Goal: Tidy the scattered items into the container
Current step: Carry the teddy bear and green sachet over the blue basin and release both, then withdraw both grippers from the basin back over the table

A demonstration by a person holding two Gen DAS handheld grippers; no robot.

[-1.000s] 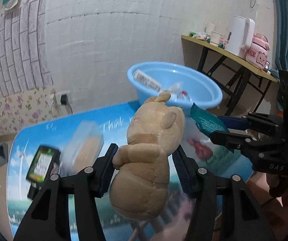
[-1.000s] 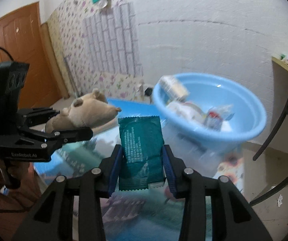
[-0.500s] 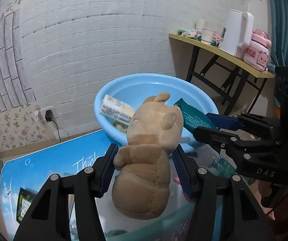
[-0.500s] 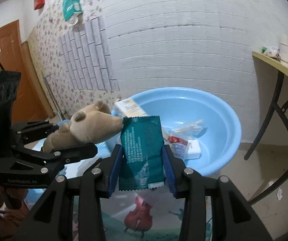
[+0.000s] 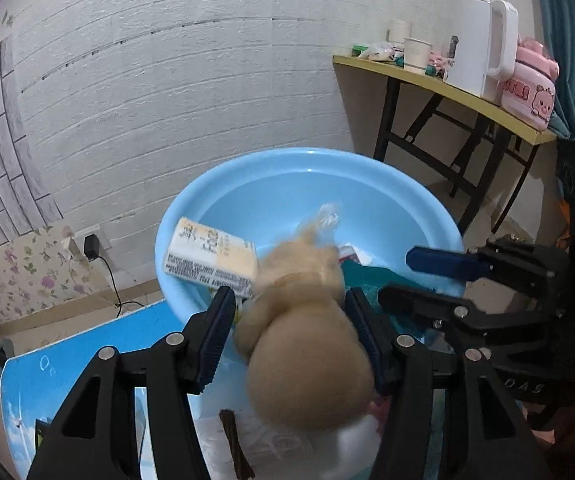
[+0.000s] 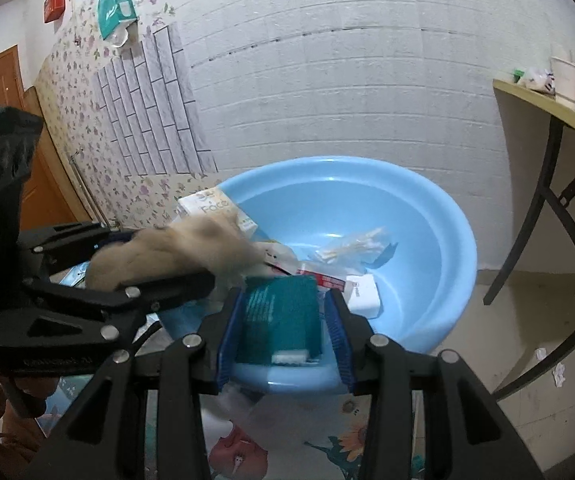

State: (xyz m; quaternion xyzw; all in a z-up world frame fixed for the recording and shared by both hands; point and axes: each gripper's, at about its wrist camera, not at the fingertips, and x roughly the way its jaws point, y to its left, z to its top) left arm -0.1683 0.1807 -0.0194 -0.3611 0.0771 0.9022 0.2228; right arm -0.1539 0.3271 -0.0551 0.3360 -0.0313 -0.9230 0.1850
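Here, the drop-off step above the blue basin (image 5: 247, 168).
Left gripper (image 5: 289, 296) jaws spread, blurred plush toy (image 5: 307, 360) loose between; right gripper (image 6: 284, 294) jaws flank teal packet (image 6: 279, 320), pinch unclear; basin at 12 o'clock. Next, probably: open fully.

Left gripper (image 5: 289, 316) wider, plush bear (image 5: 307, 344) seemingly slipping basinward.

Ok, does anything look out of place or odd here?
The cream box leans tilted against the blue basin's left rim instead of lying flat inside. White paper scraps litter the floor near the side table.
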